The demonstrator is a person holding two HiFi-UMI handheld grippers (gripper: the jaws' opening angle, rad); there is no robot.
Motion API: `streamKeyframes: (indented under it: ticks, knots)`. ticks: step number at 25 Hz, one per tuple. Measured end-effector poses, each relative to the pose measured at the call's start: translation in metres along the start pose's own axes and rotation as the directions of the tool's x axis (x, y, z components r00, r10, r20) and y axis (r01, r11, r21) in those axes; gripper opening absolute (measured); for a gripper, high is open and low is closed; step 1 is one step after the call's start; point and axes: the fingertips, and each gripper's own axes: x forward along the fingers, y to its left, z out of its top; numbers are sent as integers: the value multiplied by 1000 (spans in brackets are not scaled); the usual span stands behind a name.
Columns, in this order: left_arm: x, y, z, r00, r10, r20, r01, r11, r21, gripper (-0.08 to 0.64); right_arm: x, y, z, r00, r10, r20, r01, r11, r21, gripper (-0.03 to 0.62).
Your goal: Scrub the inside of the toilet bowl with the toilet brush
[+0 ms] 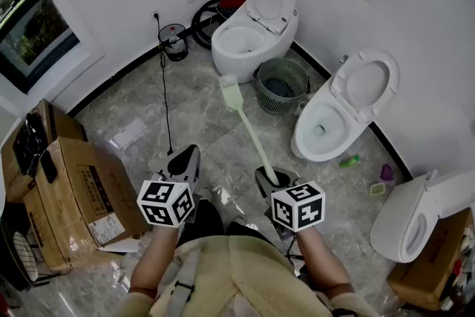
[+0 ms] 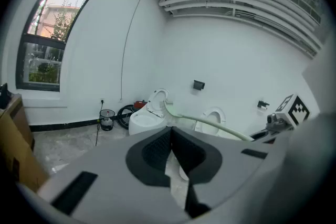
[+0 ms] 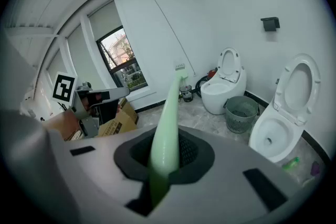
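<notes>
Since scrubbing awaited the white ceramic toilet bowl (image 1: 303,139) at one o'clock, our right gripper (image 1: 269,179) clamped the pale-green plastic toilet brush (image 1: 249,134), while our left gripper (image 1: 184,159) sat closed and empty.

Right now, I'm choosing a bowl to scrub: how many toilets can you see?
3. Far toilet by the back wall; middle toilet right of the mesh bin; near toilet at the lower right edge, partly cut off. Others may be hidden.
</notes>
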Motion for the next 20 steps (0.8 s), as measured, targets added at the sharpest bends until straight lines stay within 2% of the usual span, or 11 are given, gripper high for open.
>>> streamKeyframes:
  ticks: [4,7,13,17,20]
  knots:
    - [4,-1,-1,999,-37,-4,38,999,20,11,7,2,0,1000,7,-17,-6,1000,26,41]
    - [6,9,0,999,-32,-10,33,999,27,11,16,5,2,1000,4,-29,-3,999,46,41]
    - [21,55,13,1000,-4,-14,4,1000,6,11,53,4,24,998,-15,-56,18,998,53,41]
    - [36,89,24,1000,21,-16,-20,997,70,11,83,8,41,997,-24,-78,28,998,50,41]
    - [51,109,33,1000,7,-19,-5,997,75,11,107,13,57,996,-22,-89,25,999,42,41]
